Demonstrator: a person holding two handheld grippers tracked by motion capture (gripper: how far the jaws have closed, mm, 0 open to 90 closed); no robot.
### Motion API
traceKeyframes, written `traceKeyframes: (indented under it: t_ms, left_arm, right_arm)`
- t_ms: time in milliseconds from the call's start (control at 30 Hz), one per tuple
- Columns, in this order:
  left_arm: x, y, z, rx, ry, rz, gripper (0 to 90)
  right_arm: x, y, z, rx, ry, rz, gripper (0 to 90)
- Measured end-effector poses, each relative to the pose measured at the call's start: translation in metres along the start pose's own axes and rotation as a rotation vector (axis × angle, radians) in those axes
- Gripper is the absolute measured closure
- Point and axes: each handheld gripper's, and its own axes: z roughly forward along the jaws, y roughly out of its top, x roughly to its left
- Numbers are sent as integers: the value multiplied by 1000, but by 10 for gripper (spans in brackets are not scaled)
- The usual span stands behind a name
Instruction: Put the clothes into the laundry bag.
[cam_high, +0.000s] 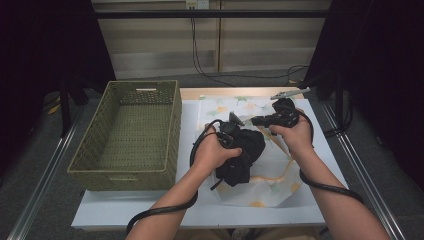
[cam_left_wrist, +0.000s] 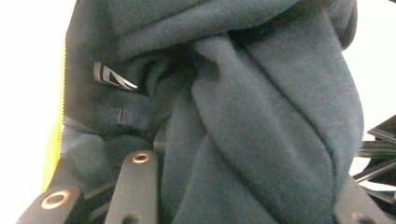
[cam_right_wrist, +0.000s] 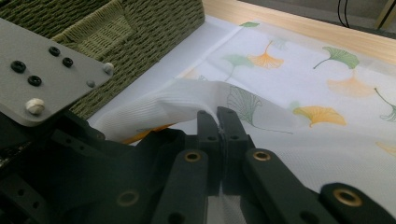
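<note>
A dark knit garment (cam_high: 244, 159) hangs bunched over a white cloth printed with ginkgo leaves (cam_high: 272, 181). My left gripper (cam_high: 239, 139) is shut on the garment. In the left gripper view the garment (cam_left_wrist: 261, 107) is thick twisted fabric between the jaws of the left gripper (cam_left_wrist: 243, 198), with a small pale logo on it. Just right of the garment, my right gripper (cam_high: 254, 120) points left. In the right gripper view the right gripper (cam_right_wrist: 218, 117) is shut on a raised edge of the white cloth (cam_right_wrist: 299, 98).
A green woven basket (cam_high: 172, 131) stands empty at the left, and its wall (cam_right_wrist: 140, 28) lies close beyond the right jaws. The left gripper's grey plate (cam_right_wrist: 46, 70) is near them too. The white board (cam_high: 150, 212) has bare room in front. A small silvery object (cam_high: 290, 93) lies at the back.
</note>
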Motion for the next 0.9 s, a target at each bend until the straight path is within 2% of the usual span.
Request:
traceKeyframes:
  t_ms: [33, 67, 167, 200, 333, 433, 500, 600, 667, 700, 733, 800, 900]
  left_arm:
    - [0, 0, 1, -4, 2, -15, 574]
    - [1, 1, 1, 0, 1, -10, 573]
    - [2, 1, 4, -27, 6, -37, 572]
    - [4, 1, 3, -10, 9, -24, 572]
    - [6, 2, 6, -24, 10, -43, 570]
    - [7, 3, 6, -7, 21, -31, 569]
    - [7, 3, 6, -14, 10, -39, 569]
    - [8, 5, 6, -12, 19, -35, 569]
    - [8, 5, 6, -22, 16, -43, 568]
    - [7, 6, 7, -39, 15, -62, 568]
    - [8, 6, 6, -26, 13, -49, 567]
    - [9, 6, 6, -33, 18, -42, 566]
    - [8, 7, 7, -33, 24, -50, 561]
  right_arm:
    - [0, 0, 1, -1, 3, 0, 900]
    - [0, 0, 1, 0, 7, 2, 900]
    - [0, -1, 3, 2, 6, -2, 900]
    - [0, -1, 4, 5, 9, -2, 900]
    - [-1, -2, 5, 5, 10, 0, 900]
    - [-2, -2, 6, 6, 12, 4, 900]
    - [-2, -3, 6, 7, 10, 6, 900]
    - [-2, -3, 6, 4, 11, 4, 900]
    - [-2, -3, 6, 4, 11, 4, 900]
    - [-2, -3, 6, 3, 11, 2, 900]
    - [-2, -3, 6, 3, 10, 2, 900]
    - [-3, -3, 6, 2, 10, 3, 900]
    - [-3, -4, 6, 4, 10, 7, 900]
